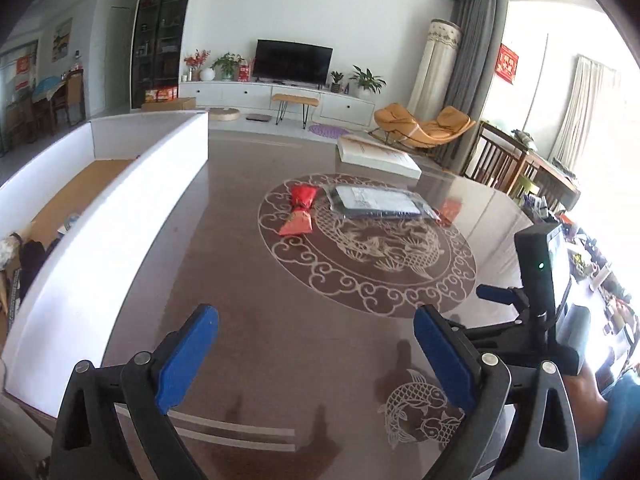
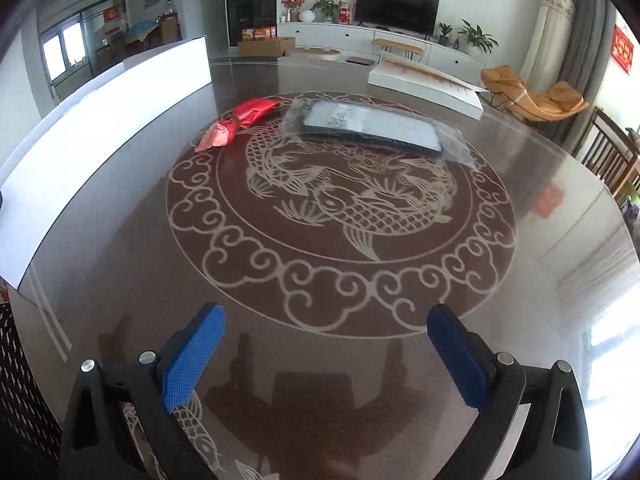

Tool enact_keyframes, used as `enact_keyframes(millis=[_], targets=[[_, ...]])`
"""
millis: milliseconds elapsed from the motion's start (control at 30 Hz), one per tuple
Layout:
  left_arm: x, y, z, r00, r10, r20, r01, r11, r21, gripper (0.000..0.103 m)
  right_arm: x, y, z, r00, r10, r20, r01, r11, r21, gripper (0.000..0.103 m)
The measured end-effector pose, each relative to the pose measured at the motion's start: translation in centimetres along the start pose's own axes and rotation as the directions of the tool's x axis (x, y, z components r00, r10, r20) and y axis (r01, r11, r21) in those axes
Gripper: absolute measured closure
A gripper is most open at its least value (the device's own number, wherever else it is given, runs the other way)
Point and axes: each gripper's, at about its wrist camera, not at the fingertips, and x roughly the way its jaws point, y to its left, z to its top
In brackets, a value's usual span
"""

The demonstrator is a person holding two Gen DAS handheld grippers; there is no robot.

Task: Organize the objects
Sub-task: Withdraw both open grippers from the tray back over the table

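A red crinkled packet lies on the dark glass table at the far side of the round fish pattern. Right of it lies a flat dark item in a clear plastic bag. A long white open box stands along the table's left side, with some dark things at its near end. My left gripper hangs open over bare table near the box, empty. My right gripper is open and empty too, well short of both items. One of its blue fingers shows in the left wrist view.
A flat white carton sits at the table's far edge. A person's arm is at the right behind the right gripper. Wooden chairs stand beyond the table's right rim.
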Motion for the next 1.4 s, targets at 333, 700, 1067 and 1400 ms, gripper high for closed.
enact_keyframes(millis=[333, 700, 1067, 1400], targets=[[4.6, 0.6, -3.5, 0.988, 0.113, -0.100, -0.107, 0.992, 0.069, 0.004, 0.8, 0.7, -1.6, 1.000, 0.026, -0.013, -0.026, 0.999, 0.030, 0.002], [6.3, 2.5, -4.5, 0.978, 0.127, -0.167, -0.124, 0.992, 0.027, 0.004, 1.0, 1.0, -1.9, 1.000, 0.016, 0.010, -0.016, 0.999, 0.037, 0.000], [6.6, 2.0, -4.7, 0.970, 0.171, -0.175, -0.161, 0.984, 0.070, 0.001, 1.0, 1.0, -1.9, 1.000, 0.016, 0.010, -0.016, 0.999, 0.037, 0.000], [6.8, 1.8, -4.7, 0.968, 0.180, -0.175, -0.167, 0.982, 0.085, 0.000, 0.9, 1.0, -1.9, 1.000, 0.016, 0.010, -0.016, 0.999, 0.037, 0.000]])
